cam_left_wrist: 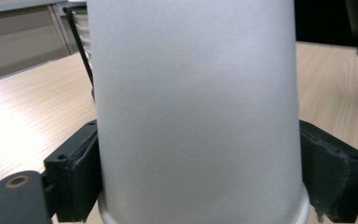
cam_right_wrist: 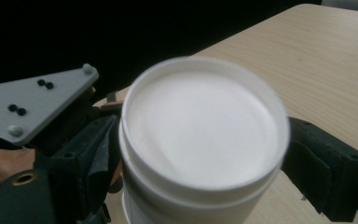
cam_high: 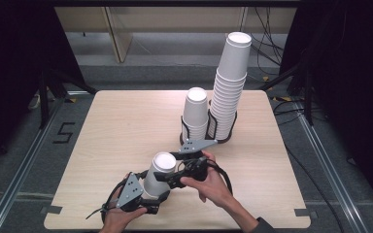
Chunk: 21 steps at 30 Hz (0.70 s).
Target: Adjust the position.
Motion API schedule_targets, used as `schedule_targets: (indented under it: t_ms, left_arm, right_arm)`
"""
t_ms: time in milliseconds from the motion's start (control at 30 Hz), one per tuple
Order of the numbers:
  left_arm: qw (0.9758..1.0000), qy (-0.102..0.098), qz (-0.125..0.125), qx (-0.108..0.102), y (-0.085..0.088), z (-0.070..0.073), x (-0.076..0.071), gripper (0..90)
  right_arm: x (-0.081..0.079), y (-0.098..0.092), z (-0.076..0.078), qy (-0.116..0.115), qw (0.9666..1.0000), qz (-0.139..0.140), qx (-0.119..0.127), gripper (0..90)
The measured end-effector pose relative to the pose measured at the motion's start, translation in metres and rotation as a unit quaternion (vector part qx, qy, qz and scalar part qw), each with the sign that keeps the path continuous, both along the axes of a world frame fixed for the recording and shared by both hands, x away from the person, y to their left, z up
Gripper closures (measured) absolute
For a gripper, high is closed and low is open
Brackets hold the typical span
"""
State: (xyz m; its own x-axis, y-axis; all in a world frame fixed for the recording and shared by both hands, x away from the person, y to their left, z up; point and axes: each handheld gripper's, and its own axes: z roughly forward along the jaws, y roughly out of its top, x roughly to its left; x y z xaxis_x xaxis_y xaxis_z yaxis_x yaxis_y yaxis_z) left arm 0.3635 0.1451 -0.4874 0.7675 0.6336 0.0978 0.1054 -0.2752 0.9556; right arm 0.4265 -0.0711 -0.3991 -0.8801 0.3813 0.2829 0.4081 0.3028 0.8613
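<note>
A light wooden table with rounded corners stands on a grey floor. Toward its far right sits a black wire rack holding two stacks of white paper cups. Near the front edge an upside-down white cup appears to rest on the tabletop, though its rim is partly hidden.

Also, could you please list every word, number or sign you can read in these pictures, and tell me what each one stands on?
"5": a black marking on the grey floor left of the table in the high view; it could also be read as an "S".
No print can be read on the white paper cups, the black cup holder or the grey gripper plates.
</note>
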Motion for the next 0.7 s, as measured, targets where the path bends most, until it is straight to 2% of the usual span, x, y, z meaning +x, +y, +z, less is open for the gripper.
schedule_targets:
  t_ms: [100, 167, 233, 367, 467, 533, 567, 667, 700]
  left_arm:
    - [0.9998, -0.001, -0.006, 0.018, 0.0, 0.001, -0.001, 12.6]
    - [0.9998, 0.001, -0.009, 0.018, -0.001, 0.0, 0.0, 12.6]
    - [0.9993, 0.003, -0.012, 0.034, -0.001, 0.001, -0.002, 12.6]
    - [0.9989, 0.008, -0.023, 0.039, -0.004, -0.001, -0.002, 12.5]
    - [0.9986, 0.013, -0.031, 0.04, -0.005, -0.001, -0.003, 11.7]
    - [0.9992, 0.009, -0.034, 0.018, -0.004, -0.003, -0.001, 9.5]
    - [0.9994, 0.003, -0.033, 0.008, -0.003, -0.002, -0.001, 8.2]
    - [0.9987, -0.019, -0.03, -0.038, 0.0, -0.001, -0.002, 5.2]
    - [0.9981, -0.02, -0.03, -0.05, 0.001, 0.0, -0.002, 4.3]
  right_arm:
    - [0.001, -0.008, 0.005, -0.003, 1.0, -0.001, -0.001, 15.6]
    - [0.002, -0.011, 0.004, -0.003, 0.9999, 0.007, -0.011, 15.4]
    - [0.001, -0.012, 0.003, 0.0, 0.9997, 0.001, -0.023, 15.5]
    - [0.002, -0.009, -0.004, 0.023, 0.9994, 0.012, -0.025, 16.0]
    - [0.002, -0.006, -0.009, 0.042, 0.9987, 0.023, -0.02, 22.1]
    - [0.002, -0.006, -0.009, 0.045, 0.9987, 0.019, -0.01, 23.2]
    - [0.002, -0.007, -0.007, 0.061, 0.9981, 0.013, -0.004, 23.5]
    - [0.004, -0.012, -0.003, 0.064, 0.9976, 0.002, 0.026, 24.2]
    - [0.005, -0.013, -0.002, 0.068, 0.9967, 0.002, 0.043, 24.3]
